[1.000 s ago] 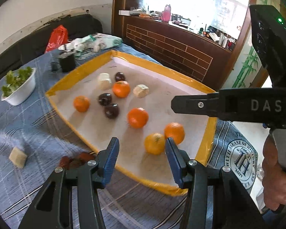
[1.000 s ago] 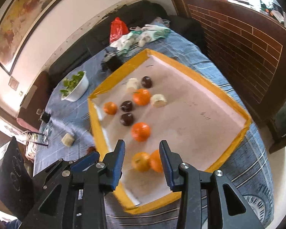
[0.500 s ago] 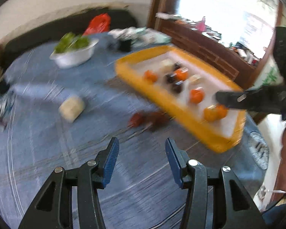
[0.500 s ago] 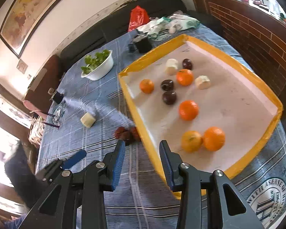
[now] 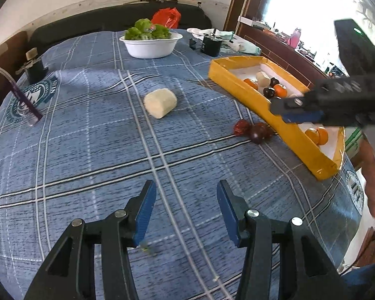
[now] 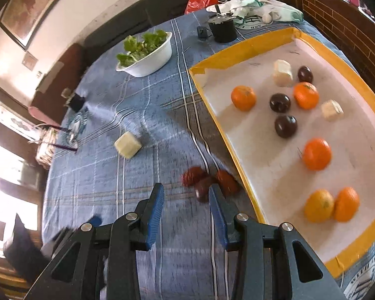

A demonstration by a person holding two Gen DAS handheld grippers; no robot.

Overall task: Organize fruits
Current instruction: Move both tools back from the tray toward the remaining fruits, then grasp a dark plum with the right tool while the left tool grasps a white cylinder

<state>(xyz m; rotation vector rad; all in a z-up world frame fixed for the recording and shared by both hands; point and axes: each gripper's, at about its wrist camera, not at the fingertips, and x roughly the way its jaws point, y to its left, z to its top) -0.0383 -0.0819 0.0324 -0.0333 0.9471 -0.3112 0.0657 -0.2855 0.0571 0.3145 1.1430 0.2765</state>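
- Table under a blue plaid cloth; most of the near part is bare.
- Yellow-rimmed tray on the right side of the table, white floor. It holds oranges, dark plums and pale cut chunks, loosely scattered, two oranges touching at the near corner.
- White bowl of greens at the far side, well apart from the tray. Not fruit; leave.
- Left gripper: jaws apart, nothing between them, over bare cloth.
- Right gripper: jaws apart, empty, tips just short of the strays. In the left view it shows as a dark bar across the tray's near half.
- Stray pale chunk alone on the cloth, between bowl and tray. Looks light, soft, likely moist on the cut faces; take it across the flat sides, gentle squeeze.
- Stray cluster of small reddish-dark fruits on the cloth, touching one another, against the tray's outer wall. Blurred in the right view; count uncertain, about three. Probably light, smooth-skinned, prone to roll and bruise; grip one at its widest part, from the open cloth side.
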